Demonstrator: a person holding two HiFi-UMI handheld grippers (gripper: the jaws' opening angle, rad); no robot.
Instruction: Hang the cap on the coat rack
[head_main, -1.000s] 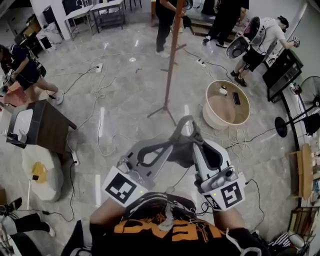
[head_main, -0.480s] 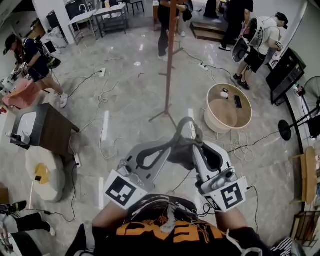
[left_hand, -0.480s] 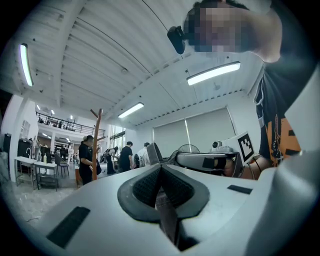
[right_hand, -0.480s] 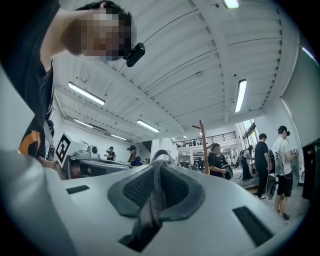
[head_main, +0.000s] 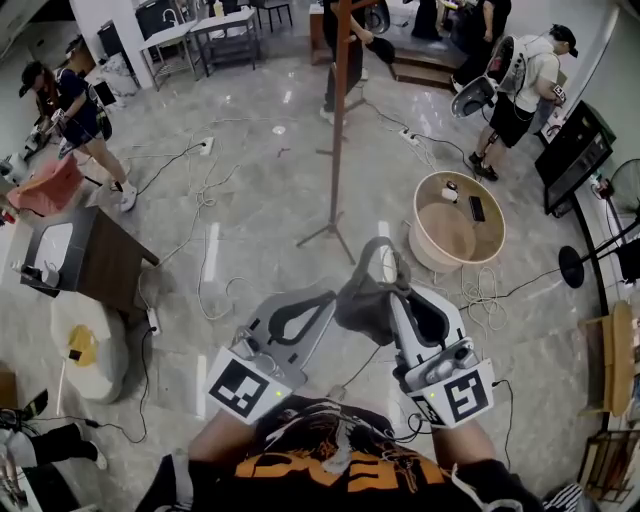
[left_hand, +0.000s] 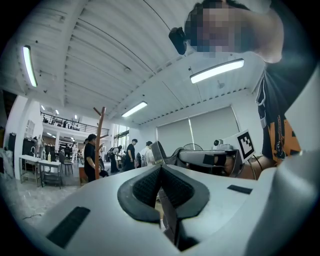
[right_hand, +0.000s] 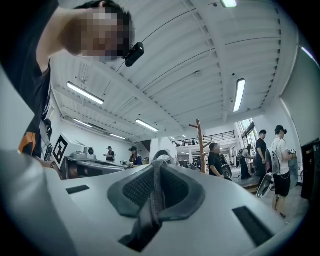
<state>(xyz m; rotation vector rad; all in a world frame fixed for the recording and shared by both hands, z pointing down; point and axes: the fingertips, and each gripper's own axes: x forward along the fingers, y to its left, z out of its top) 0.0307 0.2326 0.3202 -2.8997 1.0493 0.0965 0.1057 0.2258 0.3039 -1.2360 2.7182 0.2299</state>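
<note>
Looking down, the head view shows the cap slung between the left hand-held gripper and right hand-held gripper, with the coat rack beyond. Left gripper view: jaws clenched on a thin cap edge. Right gripper view: jaws likewise pinch cap fabric.

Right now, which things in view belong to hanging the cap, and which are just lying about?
Job in hand:
- cap, pinched by the left hand-held gripper and right hand-held gripper
- coat rack, ahead

Lying about:
- round tub
- dark side table
- floor cables
</note>
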